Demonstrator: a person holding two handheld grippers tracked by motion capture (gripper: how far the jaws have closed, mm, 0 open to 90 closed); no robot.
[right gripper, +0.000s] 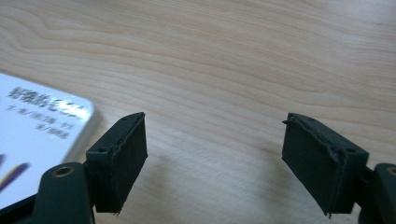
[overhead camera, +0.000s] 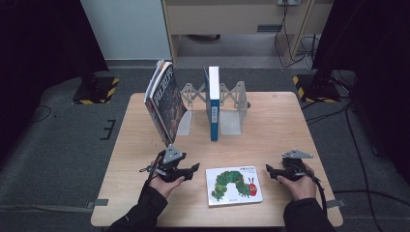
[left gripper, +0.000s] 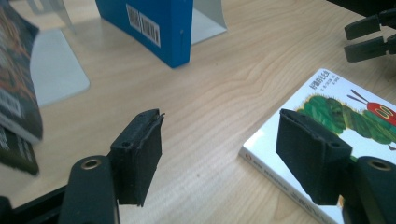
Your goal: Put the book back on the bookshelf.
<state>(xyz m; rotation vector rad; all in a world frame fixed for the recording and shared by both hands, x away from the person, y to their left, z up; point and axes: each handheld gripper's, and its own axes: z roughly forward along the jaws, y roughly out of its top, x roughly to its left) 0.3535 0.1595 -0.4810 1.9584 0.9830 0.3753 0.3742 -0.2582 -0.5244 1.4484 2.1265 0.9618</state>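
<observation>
**Two open grippers flank a picture book on a wooden counter**

The left gripper (overhead camera: pixel 193 168) is black, with blocky jaws faced in matte, slightly frayed foam pads. Its jaws stand apart with nothing between them, only bare wood. A grey three-cornered plate sits on top of it. The left hand (overhead camera: pixel 164 182), in a dark sleeve, holds it low over the counter, pointing towards the book at the centre.

The right gripper (overhead camera: pixel 269 169) is the same build, its jaws also parted over empty wood. The right hand (overhead camera: pixel 299 183) holds it low and level, pointing inward at the book from the other side.

Between the two grippers, just beside each but touching neither, lies the picture book (overhead camera: pixel 234 185). It is flat, roughly square with rounded corners, and has a glossy white cover showing a green caterpillar with a red head. It rests near the front edge of the counter (overhead camera: pixel 270 121), a pale, smooth board with visible wood grain.

Farther back stands a metal bookend rack (overhead camera: pixel 231 104) with grey, curved plates and scissor-like struts. A thin blue book (overhead camera: pixel 213 104) stands upright in it. To its left, dark-covered books (overhead camera: pixel 164 99) lean at a tilt against a plate.
</observation>
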